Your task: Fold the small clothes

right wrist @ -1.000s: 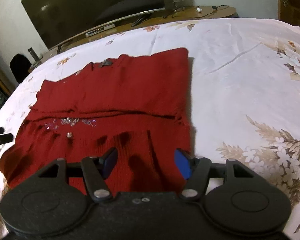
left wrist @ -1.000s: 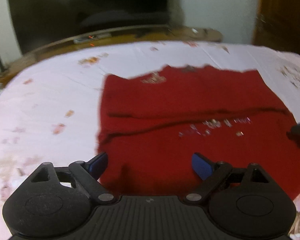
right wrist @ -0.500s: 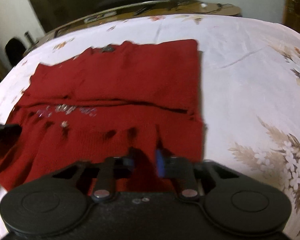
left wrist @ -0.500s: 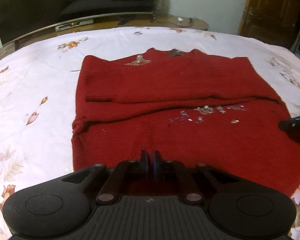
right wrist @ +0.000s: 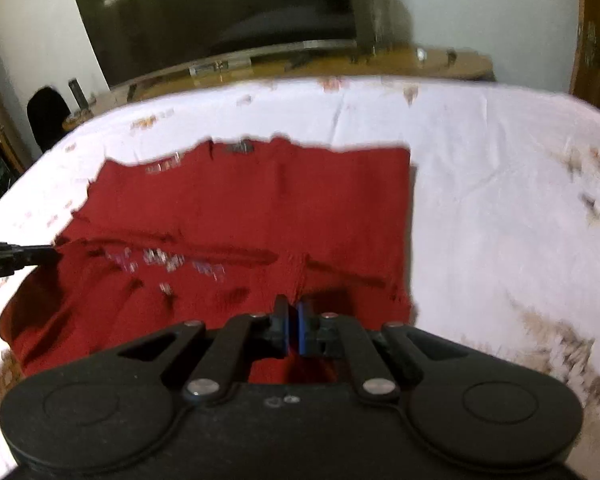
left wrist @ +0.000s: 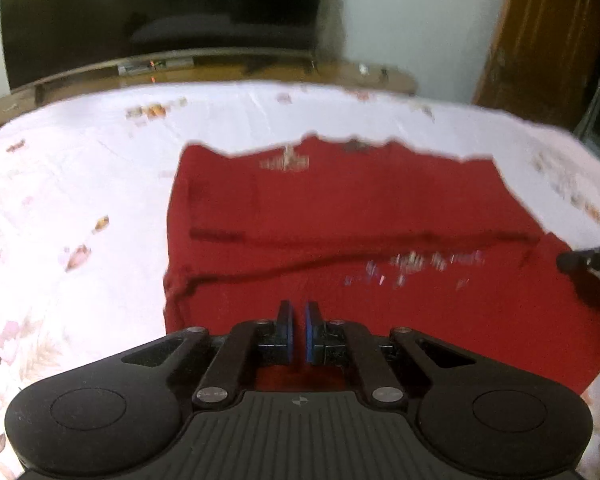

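Note:
A red knit garment [left wrist: 360, 208] with shiny sequins lies spread on a bed, its sleeves folded across the body. My left gripper [left wrist: 299, 312] is shut on its near hem, towards the left corner. In the right wrist view the same garment [right wrist: 260, 208] puckers up towards my right gripper [right wrist: 294, 308], which is shut on the near hem by the right corner. The tip of the right gripper [left wrist: 588, 262] shows at the garment's right edge, and the left gripper [right wrist: 16, 260] at its left edge. The hem itself is hidden under the gripper bodies.
The bed has a white sheet with a floral print [left wrist: 80, 184], which spreads wide to the garment's right [right wrist: 500, 200]. Beyond the far edge stand a low wooden TV stand [left wrist: 220, 64] and a large dark TV [left wrist: 160, 8]. A wooden door [left wrist: 540, 40] is at the far right.
Both grippers went from wide open to shut at the garment's near hem. The cloth in front of the right gripper now shows lifted wrinkles.

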